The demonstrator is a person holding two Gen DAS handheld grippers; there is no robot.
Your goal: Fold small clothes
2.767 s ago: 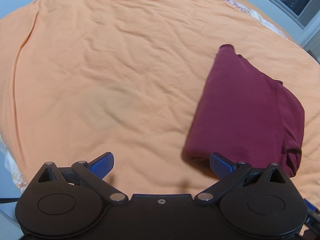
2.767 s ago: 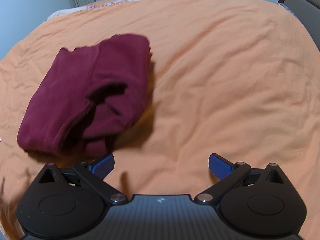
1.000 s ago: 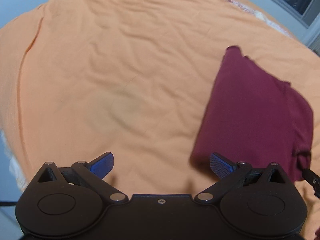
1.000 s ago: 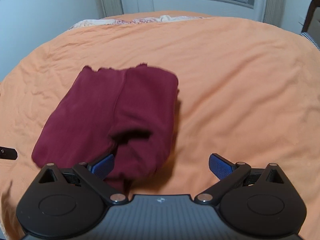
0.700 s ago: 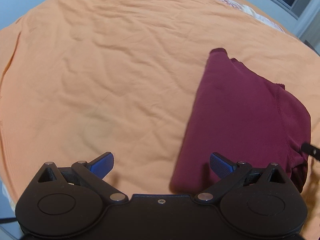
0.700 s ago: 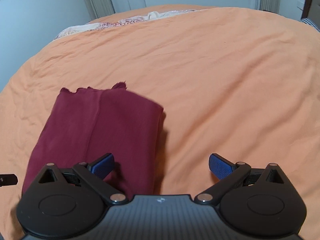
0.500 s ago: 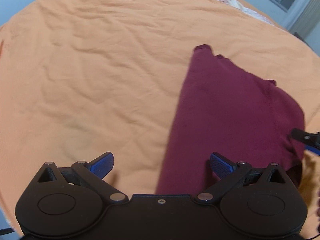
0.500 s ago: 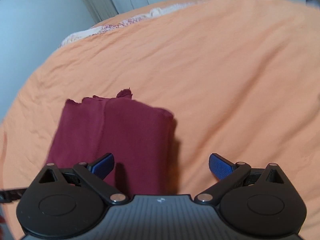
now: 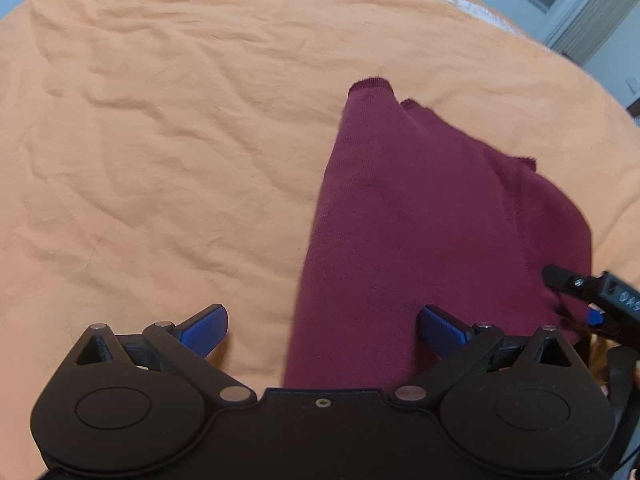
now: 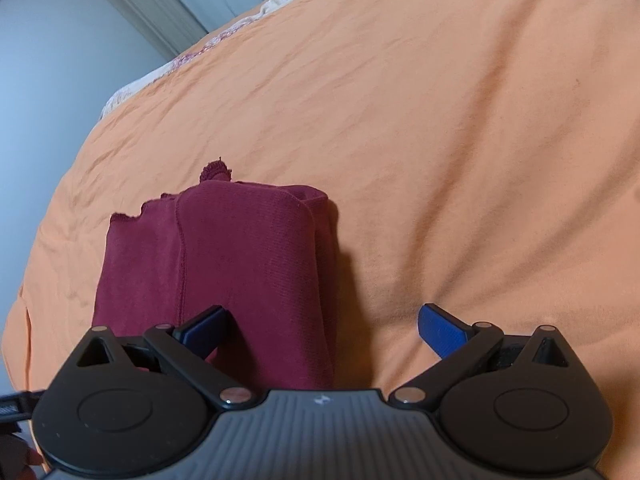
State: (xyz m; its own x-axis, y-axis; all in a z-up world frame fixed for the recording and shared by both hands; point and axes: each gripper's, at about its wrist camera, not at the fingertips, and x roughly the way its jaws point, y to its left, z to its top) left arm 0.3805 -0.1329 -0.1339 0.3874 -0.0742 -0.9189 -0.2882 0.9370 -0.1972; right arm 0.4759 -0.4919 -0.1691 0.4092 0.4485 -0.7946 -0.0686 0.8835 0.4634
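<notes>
A folded maroon garment (image 9: 432,220) lies on the orange bedspread (image 9: 160,140). My left gripper (image 9: 323,330) is open at the garment's near left corner, with its right blue pad over the cloth and its left pad over the bedspread. In the right wrist view the same garment (image 10: 224,256) fills the lower left. My right gripper (image 10: 323,330) is open at the near right edge of the fold, its left pad over the cloth. The right gripper's finger (image 9: 576,284) shows at the garment's right edge in the left wrist view.
The orange bedspread (image 10: 460,140) spreads wide and wrinkled around the garment. A patterned white sheet edge (image 10: 192,56) shows at the far side of the bed. A window and curtain (image 9: 576,12) stand beyond the bed, and a pale wall (image 10: 60,60) to the left.
Both grippers have come closer to the folded garment and lower, one at each near corner. The garment's loose right flap now lies folded flat. Both stay open.
</notes>
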